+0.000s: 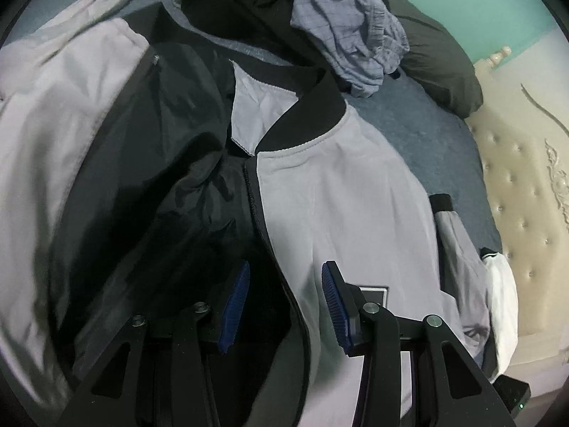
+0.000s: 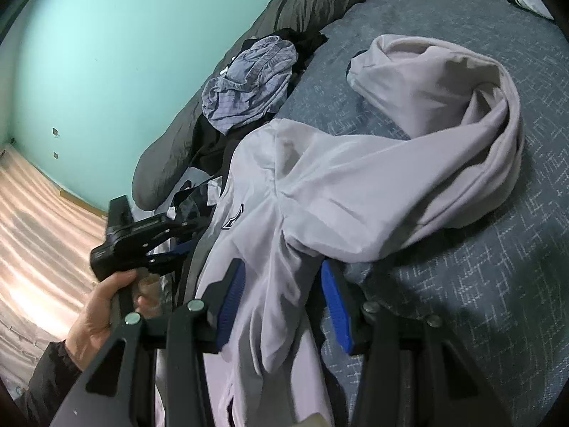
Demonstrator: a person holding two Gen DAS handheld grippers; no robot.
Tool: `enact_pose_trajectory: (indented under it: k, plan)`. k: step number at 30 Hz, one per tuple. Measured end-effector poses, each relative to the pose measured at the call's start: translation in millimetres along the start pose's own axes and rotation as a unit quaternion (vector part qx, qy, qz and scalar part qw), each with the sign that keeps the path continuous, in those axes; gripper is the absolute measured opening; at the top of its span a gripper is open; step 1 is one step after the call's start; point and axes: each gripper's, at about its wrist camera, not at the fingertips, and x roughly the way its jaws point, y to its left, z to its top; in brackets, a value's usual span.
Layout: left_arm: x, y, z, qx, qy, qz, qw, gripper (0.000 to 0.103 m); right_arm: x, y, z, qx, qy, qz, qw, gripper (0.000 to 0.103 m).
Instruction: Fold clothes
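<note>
Grey-and-black jacket [image 1: 348, 192] lies spread open across the bed [image 1: 437, 135], soft, light and likely slippery. Right tool [image 2: 281, 306] is clamped on bunched sleeve fabric; left tool [image 1: 284, 306] hovers apart over the zipper edge, the sensible hold.

The jacket [image 1: 355, 185] is smooth, faintly sheeny grey cloth with a matt ribbed black collar [image 1: 313, 121] and a glossy black lining [image 1: 170, 163]. The bedspread [image 2: 480, 302] looks rough and woven; the shorts [image 1: 348, 35] are thin crumpled cotton. Both pads [image 1: 233, 306] are ridged blue rubber on matt black plastic.
</note>
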Motion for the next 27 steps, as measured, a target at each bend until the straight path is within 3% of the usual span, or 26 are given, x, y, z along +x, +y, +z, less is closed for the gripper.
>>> enact_pose_trajectory:
  k: [1, 2, 7, 10, 14, 18, 21, 27]
  plan:
    - [2, 0, 0, 0.0, 0.001, 0.0, 1.0, 0.024, 2, 1, -1, -0.003, 0.003, -0.005, 1.0, 0.046]
    - [4, 0, 0, 0.0, 0.002, 0.0, 1.0, 0.02, 3, 2, -1, -0.007, 0.006, -0.01, 1.0, 0.046]
    - [4, -9, 3, 0.018, -0.008, 0.007, 0.9998, 0.007, 5, -4, -2, 0.001, 0.005, -0.001, 1.0, 0.046]
    - [-7, -21, 7, 0.039, -0.024, 0.012, 0.9989, 0.005, 5, -4, -1, -0.007, 0.007, -0.019, 1.0, 0.046]
    - [-29, -49, 12, 0.098, -0.06, 0.038, 0.9926, 0.004, 6, -8, -1, 0.004, 0.005, -0.008, 1.0, 0.046]
    - [-36, -60, 21, 0.12, -0.074, 0.055, 0.9886, 0.004, 7, -9, -2, 0.002, 0.006, -0.012, 1.0, 0.046]
    - [-23, -54, 29, 0.107, -0.064, 0.065, 0.9901, 0.004, 5, -11, 1, 0.006, 0.005, -0.008, 1.0, 0.046]
    - [12, -17, 37, 0.027, -0.014, 0.082, 0.9961, 0.004, 4, -19, 6, 0.014, 0.004, -0.009, 1.0, 0.046]
